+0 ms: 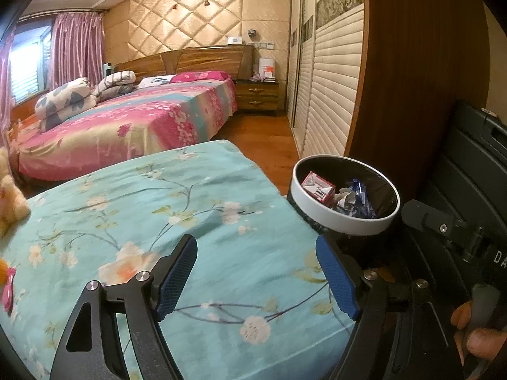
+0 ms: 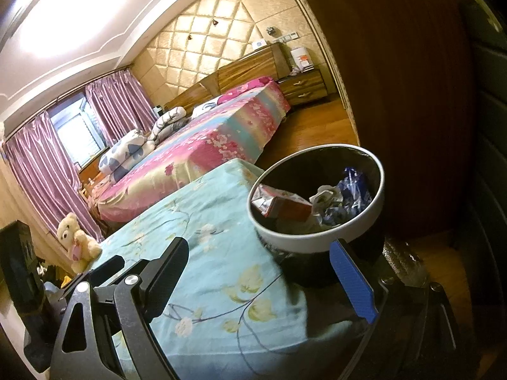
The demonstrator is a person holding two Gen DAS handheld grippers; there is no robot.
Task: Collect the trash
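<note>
The trash bin stood off the teal-sheeted bed's right edge, nearer the right gripper; both it and the left gripper gaped wide, holding nothing.

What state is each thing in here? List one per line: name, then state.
Trash bin: upright, unlidded, holding trash.
Red carton: lying inside the bin.
Blue wrapper: crumpled inside the bin.
Left gripper: jaws open, empty.
Right gripper: jaws open, empty.
Teddy bear: sitting upright.
</note>
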